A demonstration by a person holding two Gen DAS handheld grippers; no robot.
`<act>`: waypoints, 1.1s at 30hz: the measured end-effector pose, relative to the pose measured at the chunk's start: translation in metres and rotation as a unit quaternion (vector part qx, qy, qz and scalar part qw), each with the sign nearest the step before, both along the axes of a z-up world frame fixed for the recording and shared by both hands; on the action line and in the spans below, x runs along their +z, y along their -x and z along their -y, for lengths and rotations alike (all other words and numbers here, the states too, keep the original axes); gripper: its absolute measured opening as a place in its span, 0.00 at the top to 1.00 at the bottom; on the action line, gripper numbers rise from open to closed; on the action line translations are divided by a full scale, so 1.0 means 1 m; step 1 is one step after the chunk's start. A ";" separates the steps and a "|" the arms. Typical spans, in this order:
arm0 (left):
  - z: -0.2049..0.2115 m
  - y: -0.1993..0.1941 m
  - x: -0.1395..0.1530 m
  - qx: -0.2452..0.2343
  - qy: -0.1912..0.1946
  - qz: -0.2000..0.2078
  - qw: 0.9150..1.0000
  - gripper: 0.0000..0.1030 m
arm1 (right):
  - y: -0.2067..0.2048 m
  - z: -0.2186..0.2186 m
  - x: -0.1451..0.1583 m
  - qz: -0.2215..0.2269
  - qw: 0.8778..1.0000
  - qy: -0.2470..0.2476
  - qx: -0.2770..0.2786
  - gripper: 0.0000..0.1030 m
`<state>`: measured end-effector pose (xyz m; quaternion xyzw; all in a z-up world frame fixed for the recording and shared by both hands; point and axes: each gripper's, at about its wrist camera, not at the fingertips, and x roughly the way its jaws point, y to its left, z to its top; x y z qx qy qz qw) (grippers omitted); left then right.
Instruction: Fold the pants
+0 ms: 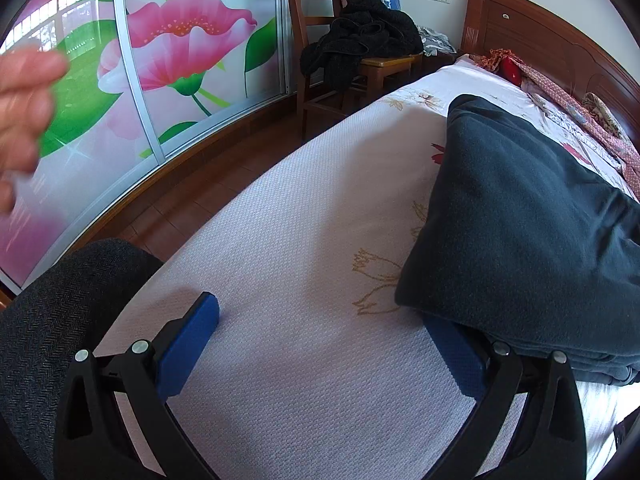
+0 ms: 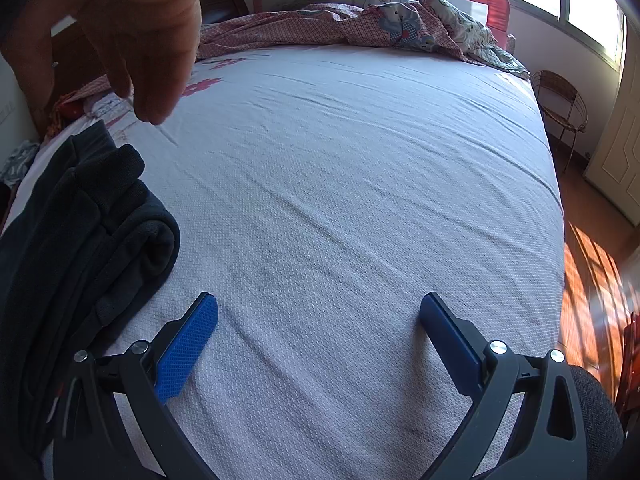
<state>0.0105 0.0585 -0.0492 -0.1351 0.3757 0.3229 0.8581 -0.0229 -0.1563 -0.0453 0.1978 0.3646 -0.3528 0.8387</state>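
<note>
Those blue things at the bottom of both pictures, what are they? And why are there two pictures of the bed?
They are the fingers of grabbing tools. A person holds one hand-held gripper in each hand, with a camera on each, so you get two pictures. The left hand-held gripper and the right hand-held gripper are both open and hold nothing. They rest low over the white bed sheet. The dark pants lie folded in a stack on the bed, between the two tools. The blurry pink shape is a hand.
</note>
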 end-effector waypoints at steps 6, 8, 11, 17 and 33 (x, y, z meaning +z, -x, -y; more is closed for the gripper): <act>0.000 0.000 0.000 0.000 0.000 0.000 1.000 0.02 | 0.000 0.000 0.000 0.000 1.000 0.000 0.000 0.03; 0.000 0.000 0.000 0.000 0.000 0.000 1.000 0.02 | 0.000 0.000 0.000 0.000 1.000 0.000 0.000 0.03; 0.000 0.000 0.000 0.000 0.000 0.000 1.000 0.02 | 0.000 0.000 0.000 0.000 1.000 0.000 0.000 0.03; -0.001 0.000 0.000 -0.001 0.000 0.000 1.000 0.02 | 0.000 0.000 0.000 0.000 1.000 0.000 0.000 0.03; -0.003 0.002 0.000 -0.001 0.001 0.002 1.000 0.02 | 0.000 0.000 0.000 0.000 1.000 0.000 0.000 0.03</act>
